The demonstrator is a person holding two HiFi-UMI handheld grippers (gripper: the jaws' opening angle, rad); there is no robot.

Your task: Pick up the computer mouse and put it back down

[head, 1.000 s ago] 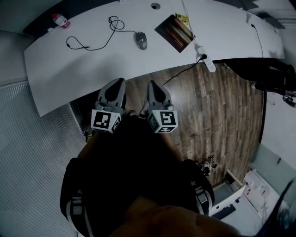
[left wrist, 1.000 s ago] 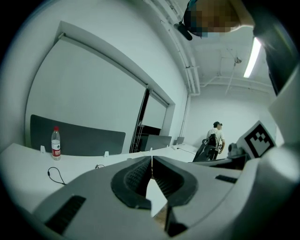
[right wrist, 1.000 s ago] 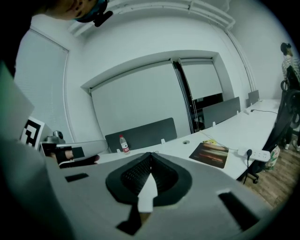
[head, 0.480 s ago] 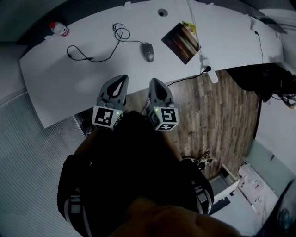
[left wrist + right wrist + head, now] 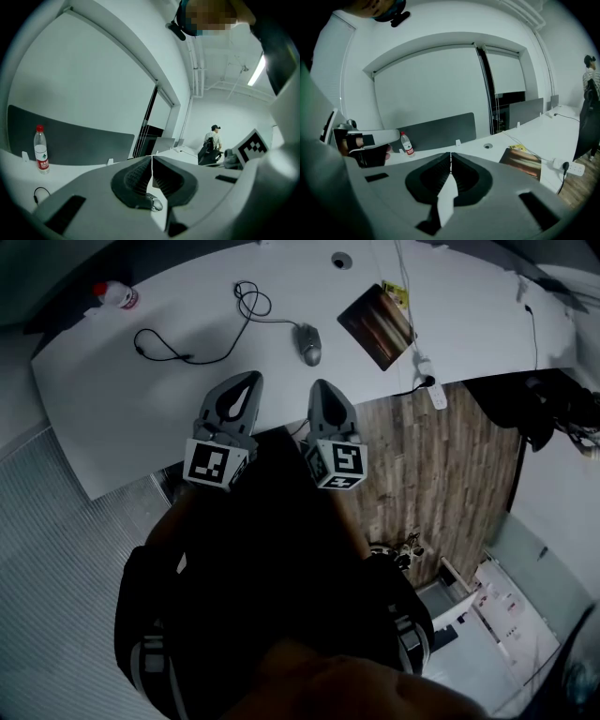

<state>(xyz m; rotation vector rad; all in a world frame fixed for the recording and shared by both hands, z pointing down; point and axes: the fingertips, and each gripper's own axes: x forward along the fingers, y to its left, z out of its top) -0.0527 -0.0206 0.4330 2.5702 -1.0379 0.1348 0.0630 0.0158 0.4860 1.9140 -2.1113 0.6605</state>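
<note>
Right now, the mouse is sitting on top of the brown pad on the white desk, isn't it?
Not quite. The mouse is on the white desk, but not on top of the brown pad. It lies on the bare desktop beside the pad, apart from it. The head view shows this, with the mouse to the pad's left.
</note>
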